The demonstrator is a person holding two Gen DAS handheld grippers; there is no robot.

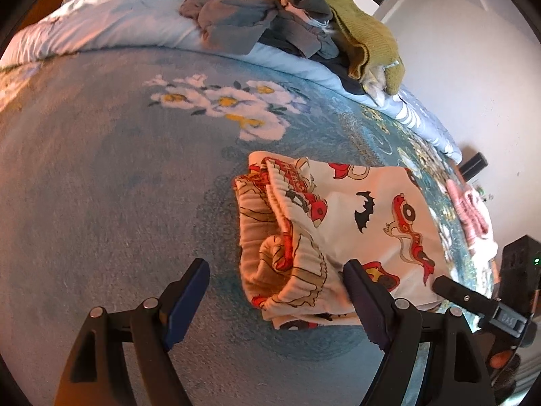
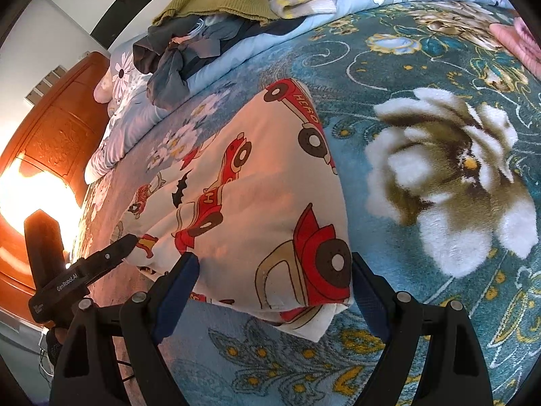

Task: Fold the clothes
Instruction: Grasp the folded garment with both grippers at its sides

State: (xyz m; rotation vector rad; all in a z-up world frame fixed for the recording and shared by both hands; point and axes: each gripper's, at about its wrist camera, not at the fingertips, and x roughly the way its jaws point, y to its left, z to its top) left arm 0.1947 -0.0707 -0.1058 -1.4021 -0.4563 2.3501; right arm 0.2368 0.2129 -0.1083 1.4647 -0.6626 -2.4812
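Note:
A white garment printed with red cars and black bats (image 1: 351, 216) lies folded on the blue floral bedspread (image 1: 101, 176); its ribbed waistband is bunched at the left end. My left gripper (image 1: 275, 291) is open, its jaws on either side of that bunched end, holding nothing. In the right wrist view the same garment (image 2: 243, 209) lies flat. My right gripper (image 2: 275, 280) is open, its jaws astride the garment's near corner. The left gripper also shows in the right wrist view (image 2: 111, 253) at the garment's far left edge.
A pile of unfolded clothes, grey items (image 1: 243, 17) and an olive knit (image 1: 365, 34), sits on the light blue quilt at the back. A folded pink item (image 1: 470, 209) lies at the bed's right edge. A wooden headboard (image 2: 54, 142) stands at the left.

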